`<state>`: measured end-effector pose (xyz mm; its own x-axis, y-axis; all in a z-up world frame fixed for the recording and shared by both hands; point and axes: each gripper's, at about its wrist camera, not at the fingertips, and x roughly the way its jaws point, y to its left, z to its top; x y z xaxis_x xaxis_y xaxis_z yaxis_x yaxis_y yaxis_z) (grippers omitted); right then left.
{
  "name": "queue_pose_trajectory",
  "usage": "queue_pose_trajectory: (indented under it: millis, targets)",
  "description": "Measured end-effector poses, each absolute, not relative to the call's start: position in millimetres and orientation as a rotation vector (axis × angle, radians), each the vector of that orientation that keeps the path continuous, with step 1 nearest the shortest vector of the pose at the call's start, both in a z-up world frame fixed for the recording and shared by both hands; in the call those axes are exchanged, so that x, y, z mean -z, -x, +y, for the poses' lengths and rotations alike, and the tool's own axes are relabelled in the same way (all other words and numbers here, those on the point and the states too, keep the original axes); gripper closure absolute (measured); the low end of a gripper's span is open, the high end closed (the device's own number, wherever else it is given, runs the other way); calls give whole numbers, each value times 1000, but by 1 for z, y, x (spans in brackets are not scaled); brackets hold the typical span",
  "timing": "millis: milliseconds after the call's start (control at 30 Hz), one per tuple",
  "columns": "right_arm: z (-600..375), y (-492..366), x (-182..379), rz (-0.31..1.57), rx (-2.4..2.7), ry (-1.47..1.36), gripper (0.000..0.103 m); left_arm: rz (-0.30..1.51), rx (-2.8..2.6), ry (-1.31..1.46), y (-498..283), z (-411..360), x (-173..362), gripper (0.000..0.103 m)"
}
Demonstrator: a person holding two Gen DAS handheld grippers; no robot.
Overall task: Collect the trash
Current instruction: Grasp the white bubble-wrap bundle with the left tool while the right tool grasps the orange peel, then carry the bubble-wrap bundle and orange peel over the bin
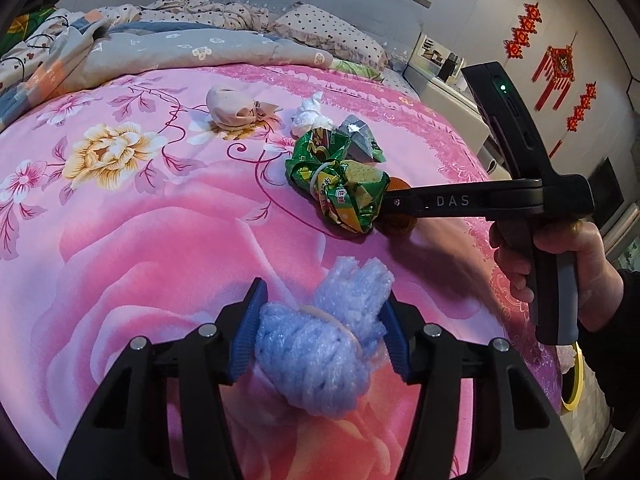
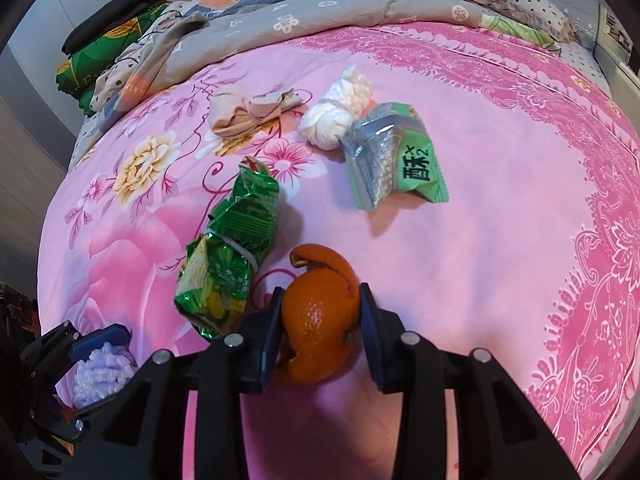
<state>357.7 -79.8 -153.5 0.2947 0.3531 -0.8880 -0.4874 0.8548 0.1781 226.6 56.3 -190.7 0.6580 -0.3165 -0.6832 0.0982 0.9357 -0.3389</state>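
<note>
A bed (image 2: 500, 240) with a pink floral cover carries the trash. The left gripper (image 1: 322, 336) has its fingers clamped on a blue foam wad (image 1: 316, 344). The right gripper (image 2: 320, 328) has its fingers pressed on an orange peel (image 2: 320, 320). A crumpled green wrapper (image 2: 228, 264) lies just left of the right fingers; a silver-green packet (image 2: 392, 160) and white wad (image 2: 340, 116) lie beyond them.

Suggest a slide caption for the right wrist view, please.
Right gripper closed on orange peel on the pink bedspread, green wrapper beside it.
</note>
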Motion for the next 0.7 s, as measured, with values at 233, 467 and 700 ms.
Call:
queue_pose_trajectory:
  millis: [233,467,700]
  targets:
    - [-103,-343,134,1083,-531,92,71,796,239,261,-221,53,179,56]
    - [-147,-314,108,1034,-507,-14,71,739,254,217,-208,42,148,56]
    - [-205,-280,85,975,-442,-107,71,686,272,174,-187,21,114,56]
